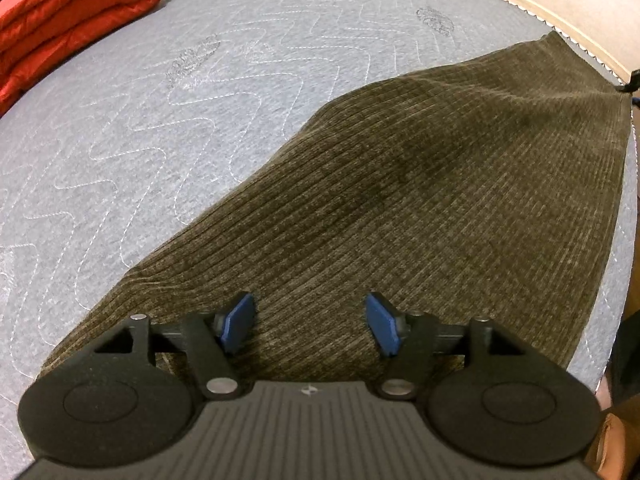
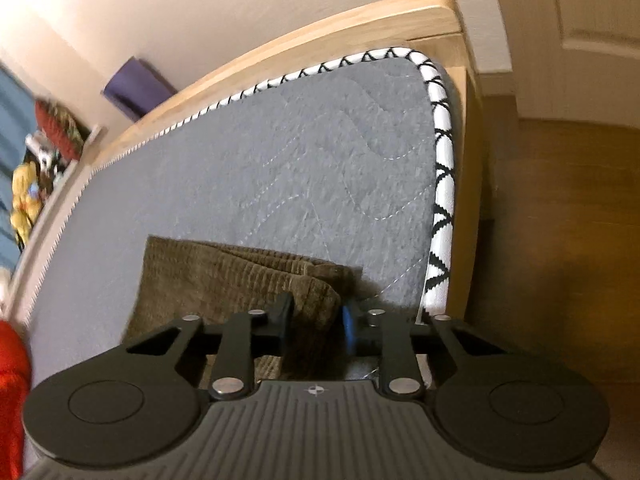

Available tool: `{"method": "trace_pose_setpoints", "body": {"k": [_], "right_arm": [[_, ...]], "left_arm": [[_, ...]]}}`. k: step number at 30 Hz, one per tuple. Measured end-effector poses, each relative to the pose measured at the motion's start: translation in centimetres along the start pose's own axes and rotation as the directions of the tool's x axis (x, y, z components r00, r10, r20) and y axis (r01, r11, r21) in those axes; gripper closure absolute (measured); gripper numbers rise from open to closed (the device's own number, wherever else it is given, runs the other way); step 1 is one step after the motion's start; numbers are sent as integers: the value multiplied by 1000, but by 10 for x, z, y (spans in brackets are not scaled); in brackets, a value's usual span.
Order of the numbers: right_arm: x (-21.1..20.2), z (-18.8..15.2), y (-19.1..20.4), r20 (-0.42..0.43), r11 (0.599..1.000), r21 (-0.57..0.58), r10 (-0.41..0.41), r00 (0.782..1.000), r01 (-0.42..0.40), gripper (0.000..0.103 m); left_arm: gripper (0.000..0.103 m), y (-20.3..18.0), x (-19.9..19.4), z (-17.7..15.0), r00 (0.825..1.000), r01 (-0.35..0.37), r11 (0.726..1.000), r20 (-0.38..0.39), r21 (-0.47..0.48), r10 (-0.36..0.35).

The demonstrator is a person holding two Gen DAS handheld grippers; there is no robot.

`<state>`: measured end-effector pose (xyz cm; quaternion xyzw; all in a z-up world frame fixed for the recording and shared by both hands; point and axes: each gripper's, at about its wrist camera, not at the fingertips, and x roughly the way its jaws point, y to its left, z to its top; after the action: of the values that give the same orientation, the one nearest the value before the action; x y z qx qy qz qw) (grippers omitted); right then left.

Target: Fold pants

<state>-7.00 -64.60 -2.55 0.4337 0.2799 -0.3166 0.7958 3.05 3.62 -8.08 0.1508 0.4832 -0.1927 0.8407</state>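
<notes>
Olive-brown corduroy pants [image 1: 420, 208] lie stretched across a grey quilted mattress [image 1: 180, 140]. In the left wrist view my left gripper [image 1: 310, 322] hovers just over the near end of the cloth, its blue pads [image 1: 240, 320] wide apart with nothing pinched between them. In the right wrist view a folded, layered end of the pants [image 2: 248, 280] bunches between the fingers of my right gripper [image 2: 316, 322], which is shut on it near the mattress corner. The cloth pulls to a point at the far right of the left wrist view, where a small dark part [image 1: 629, 85] meets it.
A folded red quilt [image 1: 72, 12] lies at the mattress's far left. A white, black-patterned border [image 2: 442, 184] and a wooden bed frame [image 2: 320, 32] edge the mattress. Wood floor [image 2: 560, 240] lies to the right, and shelves with clutter [image 2: 36, 168] to the left.
</notes>
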Motion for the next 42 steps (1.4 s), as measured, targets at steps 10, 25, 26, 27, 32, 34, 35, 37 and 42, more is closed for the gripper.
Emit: {"method": "trace_pose_setpoints", "body": {"k": [10,25,26,27,32,34,35,37,42], "right_arm": [[-141,-110,183,124,729,-638,416,901,-249,84],[-175,-402,225,-728,-167,-683,221,648,-711,61],[-173,-393,229,-706,-136,-702,253,661,-699,53],[-171,-385,232,-679,-112,-725,277,680,-679,50],[-153,-381,237,-537,-164,-843,274,798,-512,39],[-143,-393,233,-488,-202,-871,242,838,-449,39],[-137,-398,231,-474,-216,-876,217,853,-432,38],[-123,-410,225,-474,-237,-871,173,863,-430,38],[-114,-415,226,-488,-267,-857,149,860,-440,61]], "left_arm": [[31,2,0,-1,1000,0,1000,4,-1,0],[24,2,-1,-1,1000,-12,1000,-10,18,12],[23,2,-1,0,1000,-11,1000,-11,18,11],[22,2,0,1,1000,-11,1000,-13,18,11],[21,1,1,3,1000,-14,1000,-14,25,15],[21,2,0,2,1000,-14,1000,-13,24,14],[21,3,0,1,1000,-13,1000,-13,24,14],[21,2,0,1,1000,-16,1000,-13,25,16],[21,3,-2,0,1000,-15,1000,-12,26,15]]}}
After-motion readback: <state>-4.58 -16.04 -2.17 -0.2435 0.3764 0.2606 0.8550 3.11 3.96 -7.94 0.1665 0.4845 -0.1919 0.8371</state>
